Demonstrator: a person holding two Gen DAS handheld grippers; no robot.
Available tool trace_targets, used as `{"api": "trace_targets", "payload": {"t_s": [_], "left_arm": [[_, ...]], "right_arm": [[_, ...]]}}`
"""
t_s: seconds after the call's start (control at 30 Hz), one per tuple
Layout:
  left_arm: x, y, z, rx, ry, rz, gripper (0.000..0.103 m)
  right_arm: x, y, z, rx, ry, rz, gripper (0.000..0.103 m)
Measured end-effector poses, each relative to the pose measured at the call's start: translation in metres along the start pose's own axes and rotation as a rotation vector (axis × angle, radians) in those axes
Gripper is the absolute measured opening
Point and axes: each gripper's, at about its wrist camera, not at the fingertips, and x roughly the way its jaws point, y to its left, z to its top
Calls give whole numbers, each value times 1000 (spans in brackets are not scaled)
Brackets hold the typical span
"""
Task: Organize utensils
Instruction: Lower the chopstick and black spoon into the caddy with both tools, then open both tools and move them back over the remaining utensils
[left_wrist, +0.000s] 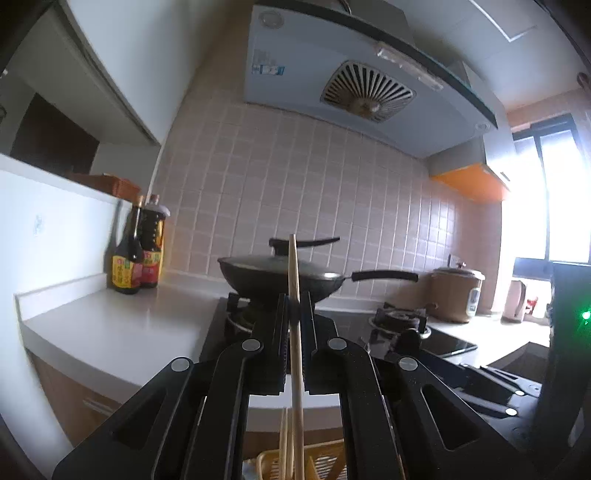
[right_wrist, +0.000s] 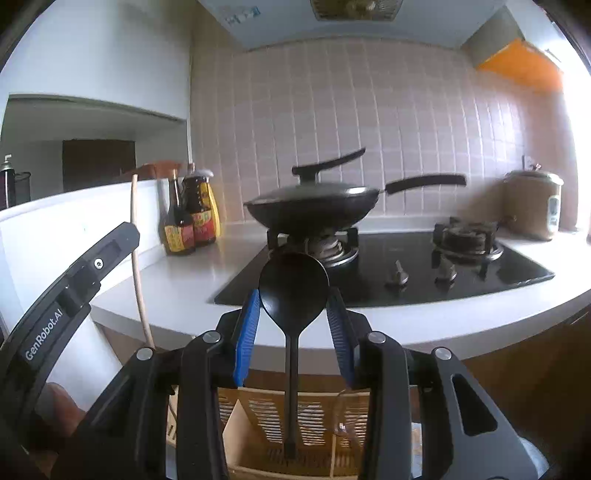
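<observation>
My left gripper (left_wrist: 294, 306) is shut on a wooden chopstick (left_wrist: 295, 314) that stands upright between its fingers; its lower end reaches down toward a yellow slotted utensil holder (left_wrist: 325, 467), where other chopsticks (left_wrist: 283, 443) stand. My right gripper (right_wrist: 293, 299) is shut on the bowl of a black spoon (right_wrist: 293, 291), whose handle hangs down into the yellow holder (right_wrist: 258, 410). The left gripper body (right_wrist: 66, 295) and its chopstick (right_wrist: 137, 258) show at the left of the right wrist view.
A lidded black wok (right_wrist: 314, 203) sits on the gas stove (right_wrist: 406, 266). Two sauce bottles (right_wrist: 190, 218) stand on the white counter (right_wrist: 177, 280) at left. A rice cooker (right_wrist: 533, 206) stands at right. A range hood (left_wrist: 351, 92) hangs overhead.
</observation>
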Motion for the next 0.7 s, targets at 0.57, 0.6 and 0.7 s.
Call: {"api": "trace_targets", "payload": {"t_s": [0.57, 0.6, 0.7], "left_arm": [[-28, 25, -9, -47, 91, -55, 20], [-39, 25, -3, -41, 89, -65, 23], [-67, 25, 14, -32, 85, -74, 27]], "right_arm": [[-39, -19, -13, 78, 59, 65, 56], [-46, -21, -10, 88, 66, 69, 56], [-70, -26, -2, 127, 116, 85, 56]]}}
